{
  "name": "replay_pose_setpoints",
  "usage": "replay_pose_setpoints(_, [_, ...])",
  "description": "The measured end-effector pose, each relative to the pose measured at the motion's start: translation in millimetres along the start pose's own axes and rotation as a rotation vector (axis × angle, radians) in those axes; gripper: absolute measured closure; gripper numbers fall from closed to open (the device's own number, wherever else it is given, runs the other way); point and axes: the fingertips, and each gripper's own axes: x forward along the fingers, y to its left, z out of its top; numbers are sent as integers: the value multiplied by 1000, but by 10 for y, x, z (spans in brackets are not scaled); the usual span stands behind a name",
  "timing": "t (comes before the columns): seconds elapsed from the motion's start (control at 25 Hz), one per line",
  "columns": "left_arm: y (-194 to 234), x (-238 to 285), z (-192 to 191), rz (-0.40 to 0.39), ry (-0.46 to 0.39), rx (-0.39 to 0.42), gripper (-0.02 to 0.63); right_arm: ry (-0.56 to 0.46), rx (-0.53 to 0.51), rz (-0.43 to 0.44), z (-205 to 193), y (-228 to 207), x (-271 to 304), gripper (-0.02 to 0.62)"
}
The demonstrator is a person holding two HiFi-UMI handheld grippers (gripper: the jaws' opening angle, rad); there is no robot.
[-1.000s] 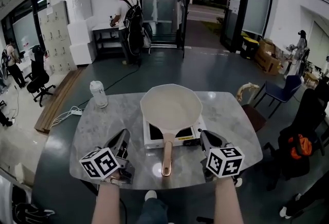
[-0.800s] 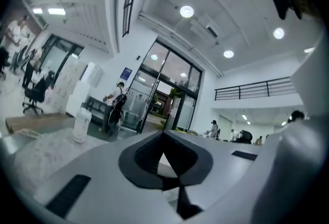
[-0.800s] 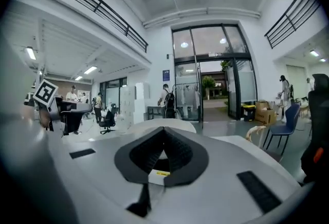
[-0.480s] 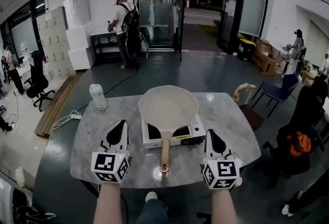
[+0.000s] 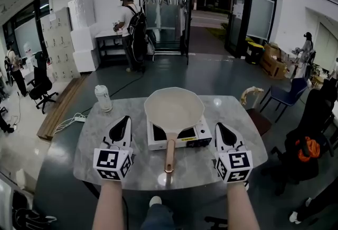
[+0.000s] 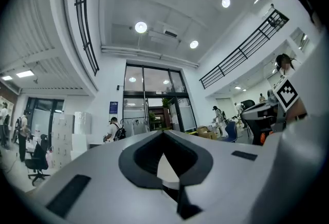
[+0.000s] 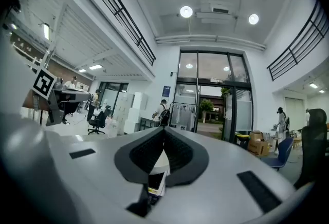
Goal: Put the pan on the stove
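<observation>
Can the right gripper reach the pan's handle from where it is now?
Probably yes. The right gripper is beside the stove, with only bare table between it and the pan handle. Its shut jaws must open first.

Marble table [image 5: 91, 136] — pale bottle [image 5: 102, 98], perhaps jar, at far-left corner; backpacked person [image 5: 132, 26] beyond; blue chair [image 5: 289, 94] right.

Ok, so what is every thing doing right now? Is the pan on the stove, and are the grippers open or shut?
pan: on the stove, empty, handle pointing toward the person
stove: flat on the table, under the pan
bottle: standing upright on the table
left gripper: shut, holding nothing, left of the stove
right gripper: shut, holding nothing, right of the stove
</observation>
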Motion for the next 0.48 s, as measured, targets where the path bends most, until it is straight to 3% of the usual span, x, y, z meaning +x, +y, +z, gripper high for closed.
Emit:
replay_pose_setpoints(0.2, [30,-10,97,12,-21,-6,595,-14,-77,42,119,63,76,571])
replay_pose_setpoints(0.48, [31,22,309,4,-52,5,595,-32,-94,44,338,47,126,571])
